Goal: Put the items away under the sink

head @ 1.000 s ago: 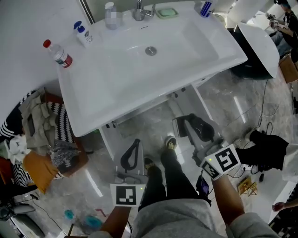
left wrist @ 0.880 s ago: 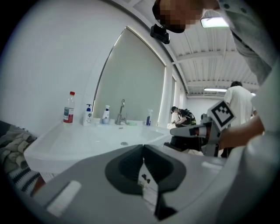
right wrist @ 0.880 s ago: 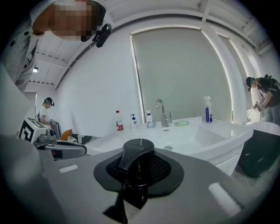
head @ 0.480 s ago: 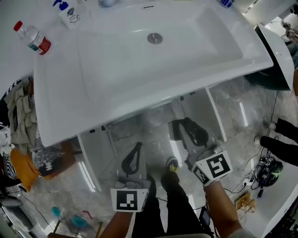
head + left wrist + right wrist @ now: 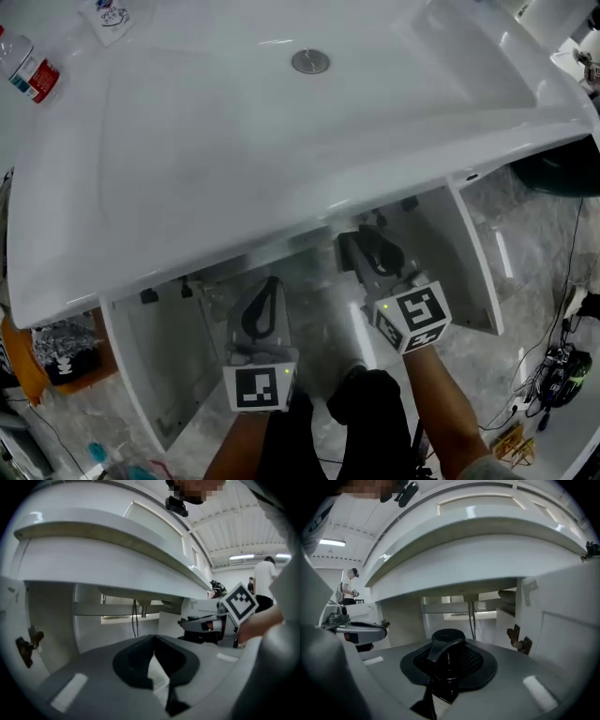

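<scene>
Two doors stand open below the sink, one to each side, and the cabinet lies straight ahead of both grippers, which point almost level into it. The right gripper is clamped on a black item that stands upright between its jaws, with a round top. This gripper is the nearer one: its tip is already under the front edge of the sink, in line with the pipe. The left gripper is just beside it and a little further back. Its jaw tips are together; something pale shows in the gap behind them, and I cannot tell whether that is a held thing.

Compared with one second ago, the sink fills much more of the head view, the bottle has slid to the top left corner, and both grippers sit lower and closer to the cabinet.
</scene>
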`<state>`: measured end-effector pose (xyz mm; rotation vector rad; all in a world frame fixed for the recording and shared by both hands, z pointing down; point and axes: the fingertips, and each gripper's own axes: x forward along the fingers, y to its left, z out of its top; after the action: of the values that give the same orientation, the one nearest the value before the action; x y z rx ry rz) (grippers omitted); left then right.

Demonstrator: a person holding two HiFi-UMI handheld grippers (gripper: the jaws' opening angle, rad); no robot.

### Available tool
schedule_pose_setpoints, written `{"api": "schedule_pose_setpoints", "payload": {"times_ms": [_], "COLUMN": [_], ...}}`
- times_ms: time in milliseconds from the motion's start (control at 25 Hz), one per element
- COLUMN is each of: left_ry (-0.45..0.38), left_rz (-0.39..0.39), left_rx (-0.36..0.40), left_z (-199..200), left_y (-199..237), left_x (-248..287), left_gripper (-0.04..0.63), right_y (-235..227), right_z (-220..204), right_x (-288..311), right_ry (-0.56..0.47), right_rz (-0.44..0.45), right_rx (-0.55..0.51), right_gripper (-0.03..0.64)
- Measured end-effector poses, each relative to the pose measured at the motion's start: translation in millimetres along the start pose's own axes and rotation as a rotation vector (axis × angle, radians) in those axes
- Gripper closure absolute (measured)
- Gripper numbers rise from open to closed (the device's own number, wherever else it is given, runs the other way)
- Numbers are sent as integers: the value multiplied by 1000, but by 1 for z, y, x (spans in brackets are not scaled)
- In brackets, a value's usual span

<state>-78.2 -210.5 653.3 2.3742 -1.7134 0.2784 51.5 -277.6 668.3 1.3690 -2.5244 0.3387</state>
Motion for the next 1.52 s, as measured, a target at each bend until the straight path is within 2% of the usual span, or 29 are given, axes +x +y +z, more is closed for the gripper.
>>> {"api": "schedule_pose_setpoints", "payload": {"times_ms": [120, 240, 320, 480, 720, 920, 1080, 1280, 1520], "left_ry": [-44, -76, -127, -195, -210, -182, -198, -208, -197], "left_rz": [30, 75, 78, 82, 60, 45, 48, 43, 40], "left_rx": [32, 72, 82, 124, 134, 89, 129, 87, 93], "left_z": [-9, 24, 33, 11, -3, -18, -13, -14, -19], "left_y": [4, 3, 3, 15, 19, 18, 19, 22, 22], "left_x": [26, 47, 61, 75, 84, 82, 88, 86, 90], "left_gripper": [583, 583, 583, 583, 583, 583, 583, 583, 583], "right_y": [-16, -36, -52, -73, -103, -120, -125, -126, -124], "right_z": [-14, 12, 15, -13, -32, -45, -48, -58, -63], "right_x": [24, 39, 51, 85, 125, 144, 157, 165, 162], "right_ry": [-33, -92, -109, -116, -93, -60, -42, -35, -65], "right_rz": [-5, -1, -14, -50, -122, -192, -213, -228, -234], "right_rx": [-8, -1, 2, 6, 68, 71, 67, 60, 43], "right_gripper": [535, 535, 535, 535, 535, 535, 535, 535, 531]}}
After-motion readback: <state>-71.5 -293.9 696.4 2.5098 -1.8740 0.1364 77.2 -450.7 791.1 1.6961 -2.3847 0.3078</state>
